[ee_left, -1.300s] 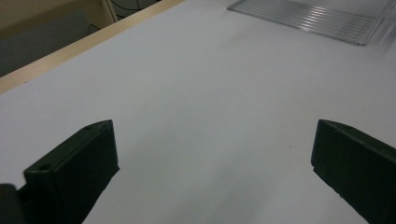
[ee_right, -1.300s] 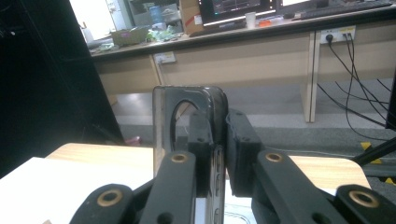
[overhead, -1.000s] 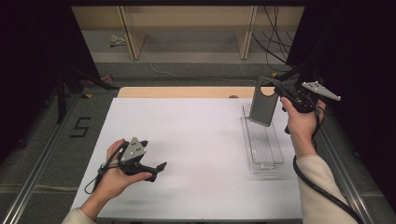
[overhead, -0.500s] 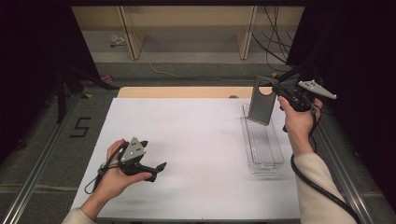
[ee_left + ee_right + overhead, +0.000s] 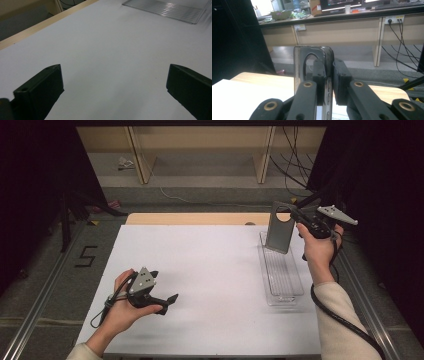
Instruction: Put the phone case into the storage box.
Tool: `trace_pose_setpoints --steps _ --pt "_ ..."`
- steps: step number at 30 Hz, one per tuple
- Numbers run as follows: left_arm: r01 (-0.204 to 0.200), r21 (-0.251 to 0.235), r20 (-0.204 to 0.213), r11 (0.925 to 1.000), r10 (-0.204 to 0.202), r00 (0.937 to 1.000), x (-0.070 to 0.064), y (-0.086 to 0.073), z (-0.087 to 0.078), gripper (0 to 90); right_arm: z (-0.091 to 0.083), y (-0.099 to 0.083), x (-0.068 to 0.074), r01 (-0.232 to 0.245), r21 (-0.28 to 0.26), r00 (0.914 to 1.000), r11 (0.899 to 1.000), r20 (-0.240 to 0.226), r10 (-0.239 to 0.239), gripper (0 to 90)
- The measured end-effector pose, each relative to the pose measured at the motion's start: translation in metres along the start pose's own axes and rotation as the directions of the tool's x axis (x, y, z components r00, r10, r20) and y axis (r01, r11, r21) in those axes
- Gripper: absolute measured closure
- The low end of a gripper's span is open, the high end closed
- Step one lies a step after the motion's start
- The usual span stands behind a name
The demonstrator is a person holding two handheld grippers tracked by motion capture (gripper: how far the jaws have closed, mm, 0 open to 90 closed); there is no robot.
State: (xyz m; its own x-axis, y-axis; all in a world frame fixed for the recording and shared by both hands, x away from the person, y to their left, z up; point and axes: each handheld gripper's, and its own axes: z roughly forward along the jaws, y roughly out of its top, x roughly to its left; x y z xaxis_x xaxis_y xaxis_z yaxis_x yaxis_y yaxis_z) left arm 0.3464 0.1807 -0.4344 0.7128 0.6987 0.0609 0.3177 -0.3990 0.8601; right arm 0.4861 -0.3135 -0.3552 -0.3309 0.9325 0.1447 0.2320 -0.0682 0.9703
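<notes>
The right gripper (image 5: 296, 216), jaws clenched on the upright grey plate (image 5: 278, 232) at the clear tray's (image 5: 285, 287) far end, should lower it straight and level, while the left gripper (image 5: 167, 301), jaws released, rests on the table (image 5: 210, 270).

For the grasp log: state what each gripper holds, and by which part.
The right gripper is shut on the grey panel, clamping its top edge beside the round hole, above the clear tray. The left gripper is open and holds nothing.
</notes>
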Motion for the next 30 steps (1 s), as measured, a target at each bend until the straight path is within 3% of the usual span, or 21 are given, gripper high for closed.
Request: trace_pose_setpoints --steps 30 --pt "0.001 0.003 0.0 1.0 -0.001 1.0 0.0001 -0.0006 -0.0001 0.7 0.0087 -0.0043 -0.0021 0.017 0.021 0.9998 1.0 0.006 -0.017 82.3"
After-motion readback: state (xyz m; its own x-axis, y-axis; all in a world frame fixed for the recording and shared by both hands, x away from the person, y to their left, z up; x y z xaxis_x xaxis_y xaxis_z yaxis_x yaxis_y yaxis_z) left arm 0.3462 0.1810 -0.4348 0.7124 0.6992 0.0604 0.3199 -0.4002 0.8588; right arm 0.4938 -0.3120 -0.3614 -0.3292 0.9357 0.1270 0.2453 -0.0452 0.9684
